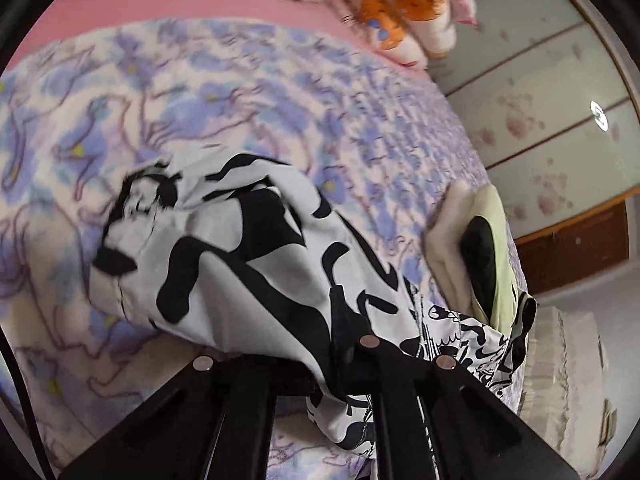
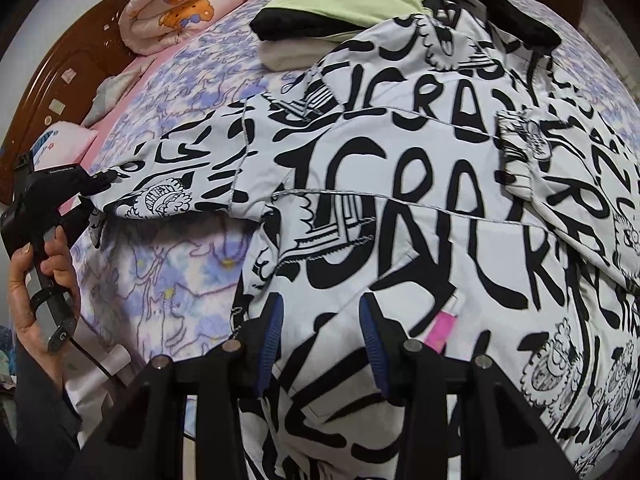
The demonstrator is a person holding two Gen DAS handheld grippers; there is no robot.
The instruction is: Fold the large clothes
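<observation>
A large white jacket with black lettering [image 2: 420, 184] lies spread over the bed. My left gripper [image 1: 320, 360] is shut on the end of its sleeve [image 1: 224, 248] and holds the sleeve up off the bedspread; this gripper also shows in the right wrist view [image 2: 100, 180], at the far left, pinching the sleeve end. My right gripper [image 2: 320, 340] is open above the jacket's lower body, its blue pads [image 2: 272, 340] on either side of a fold of cloth. A pink tag [image 2: 442, 330] shows beside the right finger.
The bed has a purple floral bedspread [image 1: 280, 100] over a pink sheet. A folded stack of green, black and cream clothes [image 2: 320, 20] lies beyond the jacket. A rolled bear-print quilt [image 2: 180, 4] sits by the wooden headboard [image 2: 72, 60]. A wardrobe [image 1: 540, 120] stands beside the bed.
</observation>
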